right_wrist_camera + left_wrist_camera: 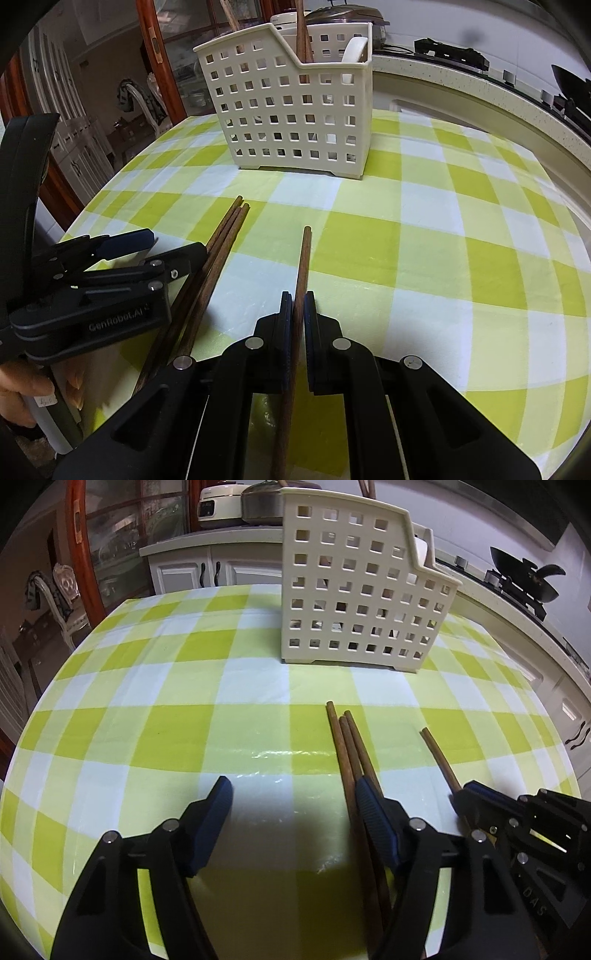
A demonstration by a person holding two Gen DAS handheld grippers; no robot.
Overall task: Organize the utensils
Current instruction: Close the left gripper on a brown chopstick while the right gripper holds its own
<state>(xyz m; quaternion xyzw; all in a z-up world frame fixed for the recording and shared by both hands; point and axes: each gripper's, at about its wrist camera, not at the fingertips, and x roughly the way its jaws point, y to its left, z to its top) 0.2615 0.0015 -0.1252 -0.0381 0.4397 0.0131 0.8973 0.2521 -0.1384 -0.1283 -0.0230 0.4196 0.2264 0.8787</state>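
Three brown chopsticks [347, 746] [225, 236] lie side by side on the green checked tablecloth [166, 701]. My left gripper [293, 790] [168, 243] stands open just to their left; its right finger [373, 812] rests over them and nothing is pressed between the pads. A single chopstick [304, 258] [439, 757] sticks forward from my right gripper [298, 295] [465, 794], which is shut on it low over the table. Behind stands a cream perforated utensil basket [354, 590] [295, 103] with wooden sticks [303, 33] and a white spoon [354, 48] in it.
A counter [517, 627] curves along the right with a black wok [524, 576] on a stove. A rice cooker [218, 502] and a pot [262, 502] sit on white cabinets behind. A chair [62, 602] stands far left. A hand [22, 391] holds the left gripper.
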